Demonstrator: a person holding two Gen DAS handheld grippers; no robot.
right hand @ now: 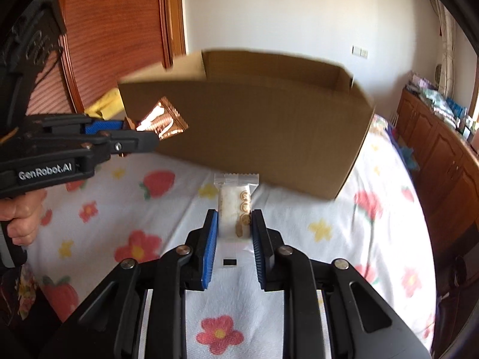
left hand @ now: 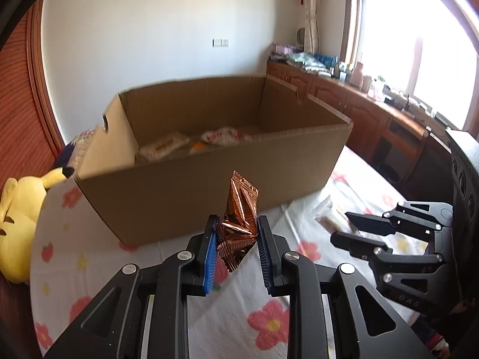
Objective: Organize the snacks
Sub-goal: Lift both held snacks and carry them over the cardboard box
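Observation:
My left gripper (left hand: 236,233) is shut on a copper foil snack packet (left hand: 239,218) and holds it above the bed, in front of the open cardboard box (left hand: 167,197). It also shows in the right wrist view (right hand: 140,136) with the copper packet (right hand: 164,121). The box holds several white snack packs (left hand: 164,146). My right gripper (right hand: 232,224) has its blue pads on both sides of a clear-wrapped white snack bar (right hand: 235,206) lying on the flowered sheet. The right gripper also shows in the left wrist view (left hand: 356,227), over a clear packet (left hand: 329,212).
A yellow plush toy (left hand: 21,209) lies left of the box. The flowered sheet (right hand: 344,239) covers the bed. Wooden cabinets (left hand: 359,110) with clutter run under the window at right. A wooden door (right hand: 119,30) stands behind the box.

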